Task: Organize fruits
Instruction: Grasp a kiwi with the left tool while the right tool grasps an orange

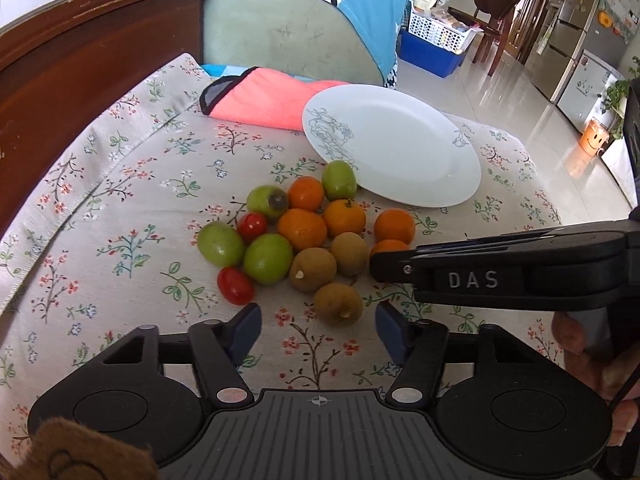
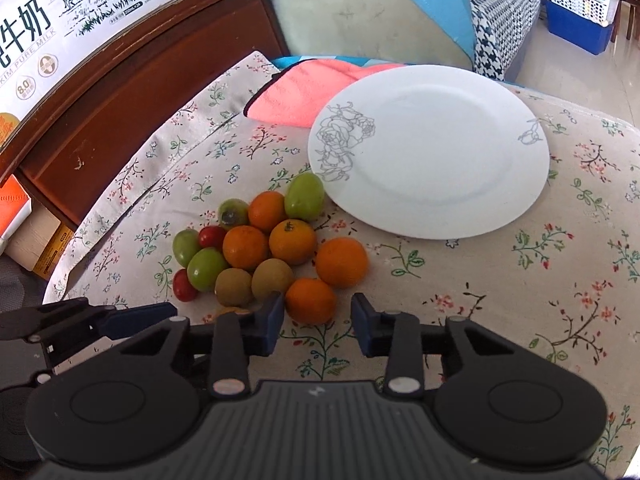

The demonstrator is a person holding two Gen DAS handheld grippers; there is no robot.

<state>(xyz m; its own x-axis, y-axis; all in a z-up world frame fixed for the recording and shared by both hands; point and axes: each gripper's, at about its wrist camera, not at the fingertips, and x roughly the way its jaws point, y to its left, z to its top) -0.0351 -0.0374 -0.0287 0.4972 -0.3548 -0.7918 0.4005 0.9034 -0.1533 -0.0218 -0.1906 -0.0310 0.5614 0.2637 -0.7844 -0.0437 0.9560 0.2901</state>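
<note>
Flowered tablecloth: fruit all heaped beside the bare plate; left gripper and right gripper spread, holding nothing.

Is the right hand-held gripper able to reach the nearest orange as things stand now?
Probably yes: the nearest orange lies just ahead of the right hand-held gripper, between its open fingers, and nothing covers it.

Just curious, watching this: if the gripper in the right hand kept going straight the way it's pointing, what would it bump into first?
Most likely the nearest orange. It sits just ahead of the right gripper, in the gap between its blue pads, which do not touch it yet. Depth is hard to judge here.
</note>
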